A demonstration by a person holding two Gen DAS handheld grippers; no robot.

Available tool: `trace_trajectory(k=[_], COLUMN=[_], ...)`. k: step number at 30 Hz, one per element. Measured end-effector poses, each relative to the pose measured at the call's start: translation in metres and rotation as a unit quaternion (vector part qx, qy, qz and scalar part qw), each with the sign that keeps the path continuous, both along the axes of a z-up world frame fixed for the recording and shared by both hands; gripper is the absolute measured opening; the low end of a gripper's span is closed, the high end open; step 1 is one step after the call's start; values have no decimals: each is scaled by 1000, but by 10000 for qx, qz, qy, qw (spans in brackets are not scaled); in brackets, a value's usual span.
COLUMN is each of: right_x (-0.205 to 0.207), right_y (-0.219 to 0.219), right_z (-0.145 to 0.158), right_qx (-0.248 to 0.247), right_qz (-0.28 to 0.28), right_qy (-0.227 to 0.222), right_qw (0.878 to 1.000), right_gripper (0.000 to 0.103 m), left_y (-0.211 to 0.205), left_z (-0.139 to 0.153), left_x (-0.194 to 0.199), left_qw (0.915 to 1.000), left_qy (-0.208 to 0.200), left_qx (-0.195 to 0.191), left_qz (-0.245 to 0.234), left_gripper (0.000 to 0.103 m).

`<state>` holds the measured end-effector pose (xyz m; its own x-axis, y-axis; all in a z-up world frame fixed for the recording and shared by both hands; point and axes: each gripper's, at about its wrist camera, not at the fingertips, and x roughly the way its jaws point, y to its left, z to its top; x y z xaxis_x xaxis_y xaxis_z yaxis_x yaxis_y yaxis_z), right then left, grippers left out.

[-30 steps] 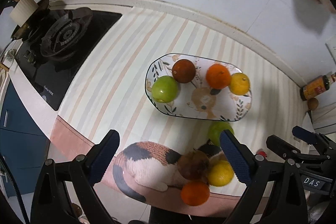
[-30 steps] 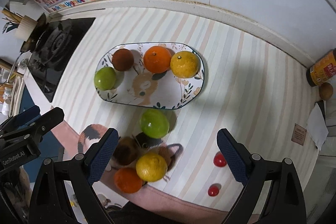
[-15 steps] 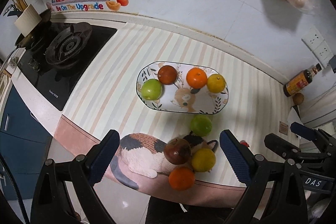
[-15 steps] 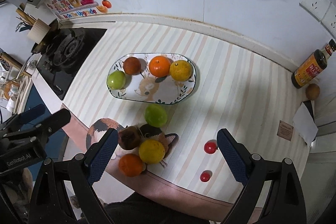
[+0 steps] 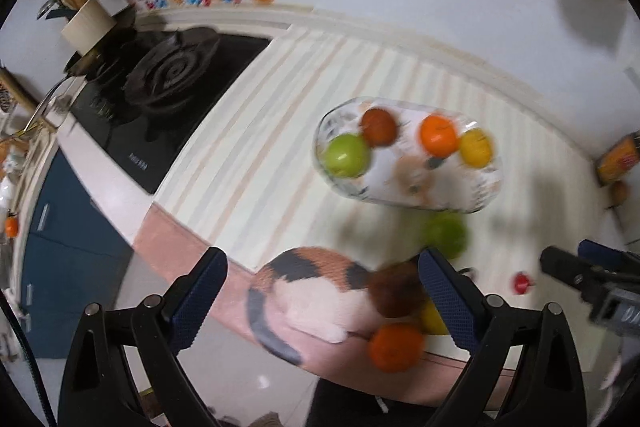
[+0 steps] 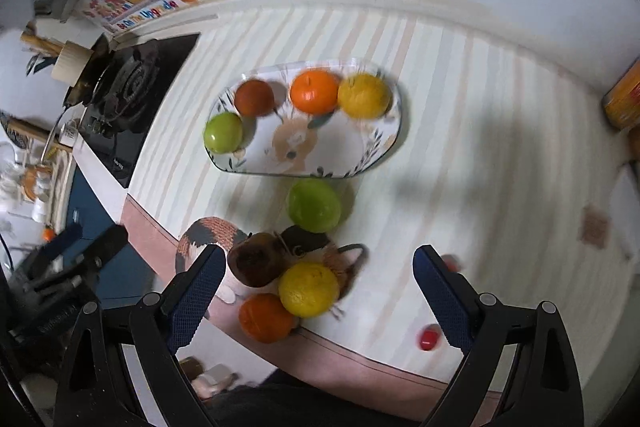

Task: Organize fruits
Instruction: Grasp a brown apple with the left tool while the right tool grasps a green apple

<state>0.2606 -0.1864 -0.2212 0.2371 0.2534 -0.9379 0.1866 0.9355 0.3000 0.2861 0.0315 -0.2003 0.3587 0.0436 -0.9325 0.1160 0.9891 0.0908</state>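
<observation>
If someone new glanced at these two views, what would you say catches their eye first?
Probably the oval plate mid-counter, holding four fruits in green, brown, orange and yellow. Next, the matching loose set near the counter's front edge: green apple, brown fruit, lemon and orange, clustered on a calico cat picture. Both grippers, left and right, are open and empty.

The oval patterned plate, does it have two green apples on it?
No, the oval patterned plate holds only one green apple; the second green apple sits on the striped countertop.
</observation>
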Motion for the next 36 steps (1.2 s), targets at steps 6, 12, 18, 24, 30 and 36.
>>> trace_trajectory(k=[6,12,18,24,30,36], right_x=[36,62,56,19,-2,0], right_y=[8,26,31,-4,-13,-21], right_z=[-82,-139,-137,-137,-143,-143], right_qx=[508,582,312,144,364,412], right_qz=[-202,-143,113,37,-190,-243], right_qy=[633,1021,892,1022,1065,993], right_qw=[9965,9930,9955,9947,9935,9939], right_gripper=[89,70,63,63,63,63], left_y=[12,10,-2,-27,-47,-53], left_z=[-52,-81,-96,-128,-154,-154], left_x=[8,12,16,18,21,20], left_qw=[9984,9957,9905,9800,9719,9768], left_qy=[479,870,1327,1859,2104,1868], left_qx=[236,197,-321,-692,-991,-896], left_qz=[194,230,135,-133,-376,-535], left_gripper=[99,99,99,99,68,66])
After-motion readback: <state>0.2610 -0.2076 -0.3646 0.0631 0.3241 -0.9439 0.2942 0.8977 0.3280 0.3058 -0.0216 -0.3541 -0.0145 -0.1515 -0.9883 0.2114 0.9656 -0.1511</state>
